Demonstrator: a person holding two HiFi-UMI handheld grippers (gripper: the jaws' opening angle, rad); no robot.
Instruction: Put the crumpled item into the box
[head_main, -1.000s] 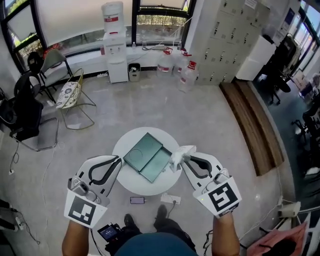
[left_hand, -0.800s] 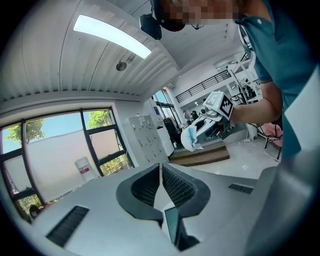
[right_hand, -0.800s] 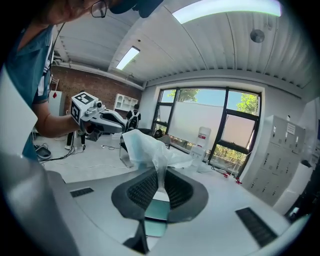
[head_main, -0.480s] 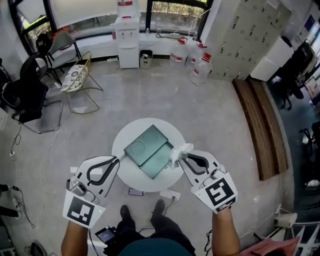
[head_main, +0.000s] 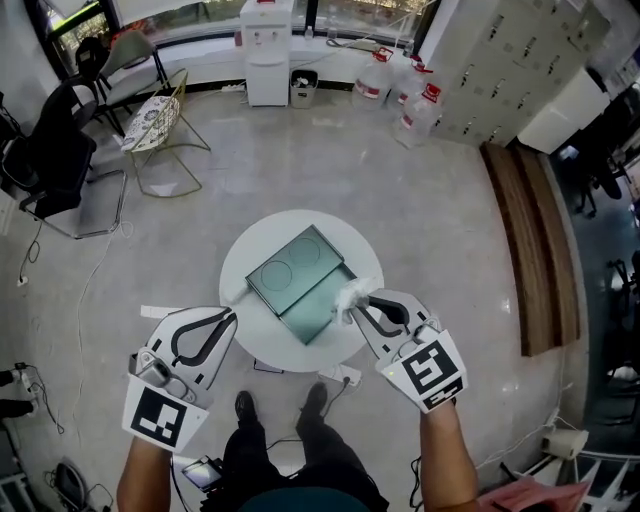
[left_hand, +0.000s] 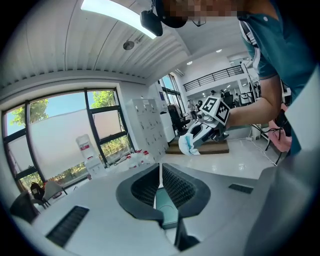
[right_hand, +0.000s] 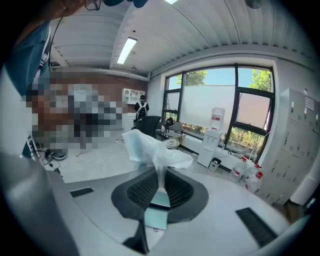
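Observation:
A green box lies open on the small round white table, lid and tray side by side. My right gripper is shut on the crumpled white item and holds it at the box's right edge, above the table's right side. In the right gripper view the crumpled item sticks up from between the closed pads. My left gripper is shut and empty at the table's left edge. The left gripper view looks across at the right gripper with the crumpled item.
The table stands on a bare grey floor. A power strip lies by its foot. Chairs stand at the far left, a water dispenser and water bottles at the back, a wooden bench at the right.
The head view has shifted, so the table sits higher in the picture. Both grippers stay at the table's sides; the right one still holds the crumpled item beside the box.

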